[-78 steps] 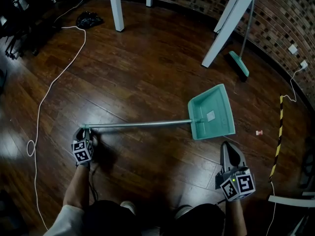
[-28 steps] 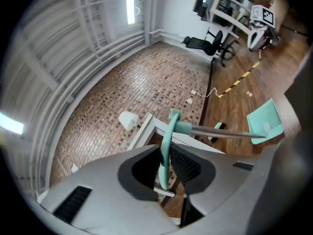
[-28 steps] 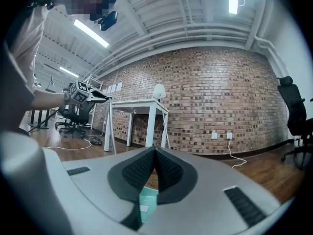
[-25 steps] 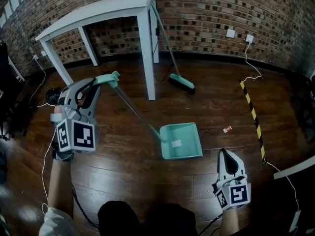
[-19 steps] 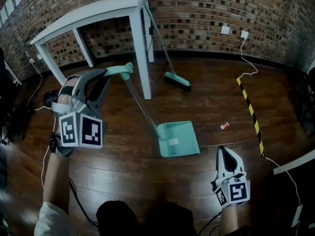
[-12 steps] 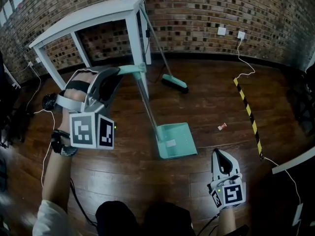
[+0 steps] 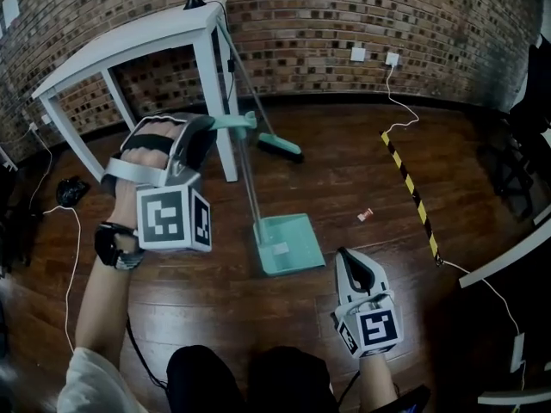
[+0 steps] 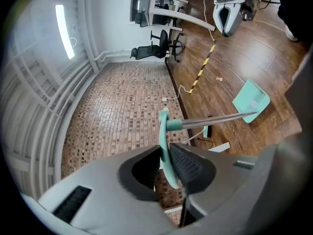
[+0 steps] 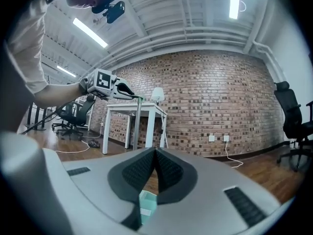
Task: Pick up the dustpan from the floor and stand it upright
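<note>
The left gripper (image 7: 217, 126) is clamping the teal grip (image 7: 238, 120) atop the near-upright metal pole of the teal dustpan (image 7: 285, 244), whose pan is resting on the wooden floor (image 7: 344, 179) near the white table (image 7: 129, 38), while the right gripper (image 7: 348, 257) is hovering pinched together, empty, just beside the pan.

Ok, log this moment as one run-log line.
left gripper: shut on top grip of long-handled teal plastic dustpan | dustpan: handle near upright, pan on dark wooden floor | right gripper: shut, empty
</note>
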Action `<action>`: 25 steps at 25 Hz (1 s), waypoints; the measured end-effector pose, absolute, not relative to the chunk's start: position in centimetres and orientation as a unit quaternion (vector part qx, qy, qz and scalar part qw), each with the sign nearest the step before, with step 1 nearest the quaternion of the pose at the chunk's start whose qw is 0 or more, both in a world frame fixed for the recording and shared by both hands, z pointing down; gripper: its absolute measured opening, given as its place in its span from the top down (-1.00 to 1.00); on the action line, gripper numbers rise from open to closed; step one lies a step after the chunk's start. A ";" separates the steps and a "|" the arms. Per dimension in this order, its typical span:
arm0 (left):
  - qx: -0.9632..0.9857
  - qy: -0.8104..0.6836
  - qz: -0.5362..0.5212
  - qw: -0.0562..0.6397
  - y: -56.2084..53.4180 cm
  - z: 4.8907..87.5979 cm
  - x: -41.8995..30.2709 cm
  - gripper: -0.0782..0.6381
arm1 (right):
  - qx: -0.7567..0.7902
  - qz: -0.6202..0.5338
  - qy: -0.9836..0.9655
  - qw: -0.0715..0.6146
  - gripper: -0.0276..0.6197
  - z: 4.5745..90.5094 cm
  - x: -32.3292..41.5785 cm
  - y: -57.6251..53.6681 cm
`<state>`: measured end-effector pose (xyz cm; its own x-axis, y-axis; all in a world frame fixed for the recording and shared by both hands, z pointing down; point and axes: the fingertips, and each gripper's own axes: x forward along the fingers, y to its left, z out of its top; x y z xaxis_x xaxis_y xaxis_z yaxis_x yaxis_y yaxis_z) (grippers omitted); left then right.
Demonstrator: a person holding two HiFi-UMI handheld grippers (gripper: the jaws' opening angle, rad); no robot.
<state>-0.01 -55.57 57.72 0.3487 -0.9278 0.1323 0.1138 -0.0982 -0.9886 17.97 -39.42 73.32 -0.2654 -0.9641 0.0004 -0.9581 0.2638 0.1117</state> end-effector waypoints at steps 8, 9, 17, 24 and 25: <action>-0.588 0.345 -0.465 0.564 -54.1 58.1 -1.6 0.38 | 0.608 -0.029 -0.793 0.032 0.92 72.0 16.7 -38.2; -0.589 0.341 -0.471 0.561 -53.8 58.0 -1.8 0.31 | 0.607 -0.028 -0.793 0.033 0.92 71.5 16.5 -37.9; -0.630 0.244 -0.516 0.527 -51.7 57.9 -1.8 0.10 | 0.595 0.005 -0.802 0.049 0.92 63.4 15.1 -35.8; -0.673 0.228 -0.512 0.482 -51.4 52.3 -1.5 0.07 | 0.584 0.043 -0.808 0.073 0.92 54.0 14.5 -33.8; -0.682 0.231 -0.511 0.470 -51.2 51.0 -1.8 0.08 | 0.582 0.046 -0.808 0.075 0.92 52.1 14.4 -33.7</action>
<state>-1.78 -51.22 50.97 0.3716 -0.7951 0.4793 0.1658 -0.4512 -0.8769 14.41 -33.74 52.06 -0.3109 -0.9343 0.1744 -0.9481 0.3177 0.0119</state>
